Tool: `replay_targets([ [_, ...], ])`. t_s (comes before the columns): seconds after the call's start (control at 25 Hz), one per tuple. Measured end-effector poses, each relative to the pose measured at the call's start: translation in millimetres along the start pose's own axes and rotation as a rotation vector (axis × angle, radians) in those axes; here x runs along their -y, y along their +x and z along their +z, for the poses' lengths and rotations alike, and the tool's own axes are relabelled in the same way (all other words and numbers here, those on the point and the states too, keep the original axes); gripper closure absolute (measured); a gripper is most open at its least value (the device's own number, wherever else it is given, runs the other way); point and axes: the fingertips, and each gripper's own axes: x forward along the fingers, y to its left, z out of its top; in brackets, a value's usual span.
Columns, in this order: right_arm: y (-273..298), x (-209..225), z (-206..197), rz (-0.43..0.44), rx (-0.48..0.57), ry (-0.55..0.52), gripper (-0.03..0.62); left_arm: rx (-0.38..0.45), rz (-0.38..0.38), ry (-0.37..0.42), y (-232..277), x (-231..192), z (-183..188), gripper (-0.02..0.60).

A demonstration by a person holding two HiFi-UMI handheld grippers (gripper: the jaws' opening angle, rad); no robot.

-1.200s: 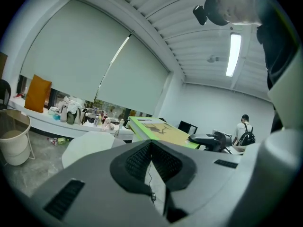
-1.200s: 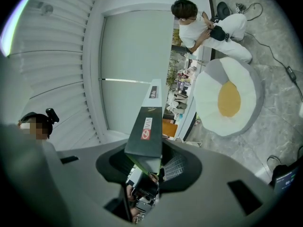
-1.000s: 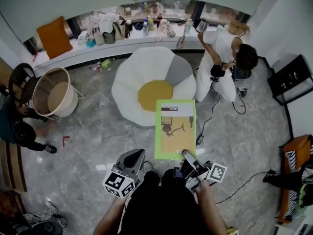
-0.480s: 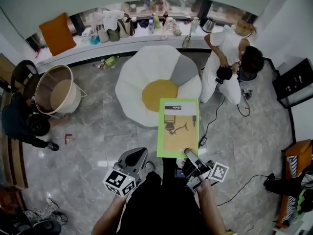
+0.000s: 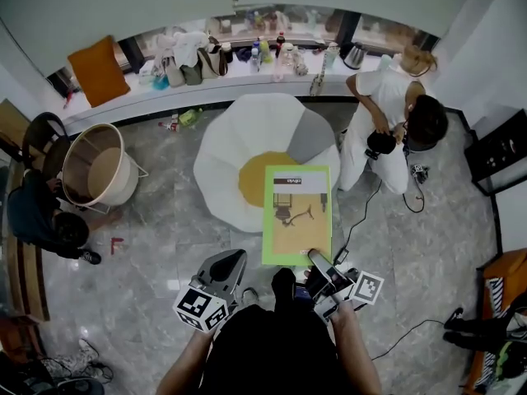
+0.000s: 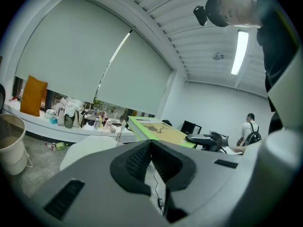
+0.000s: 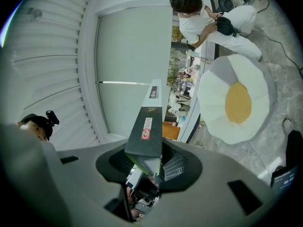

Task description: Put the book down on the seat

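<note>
The book, tan cover with a green border, is held flat in the air; its far edge hangs over the near side of the seat. The seat is a white flower-shaped cushion with a yellow centre, lying on the floor. My right gripper is shut on the book's near edge. In the right gripper view the book runs edge-on out of the jaws, with the seat beyond it. My left gripper hangs shut and empty to the left of the book, its pads meeting.
A person in white crouches right beside the seat, with a cable trailing on the floor below. A round basket stands left. A cluttered ledge runs behind the seat. Another person sits far left.
The book and both grippers have come closer to the seat; the book's far edge now overlaps the yellow centre. The grip on the book is unchanged.
</note>
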Motion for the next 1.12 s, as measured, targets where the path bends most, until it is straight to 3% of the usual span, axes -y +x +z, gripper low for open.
replay_targets([
  [0.6, 10.4, 29.9, 98.1, -0.005, -0.065, 0.050, 0.439, 0.012, 0.053, -0.025, 101.0, 4.6, 21.4, 0.569],
  [1.12, 33.1, 61.3, 125.2, -0.035, -0.134, 0.108, 0.439, -0.003, 0.115, -0.032, 140.3, -15.0, 23.3, 0.569],
])
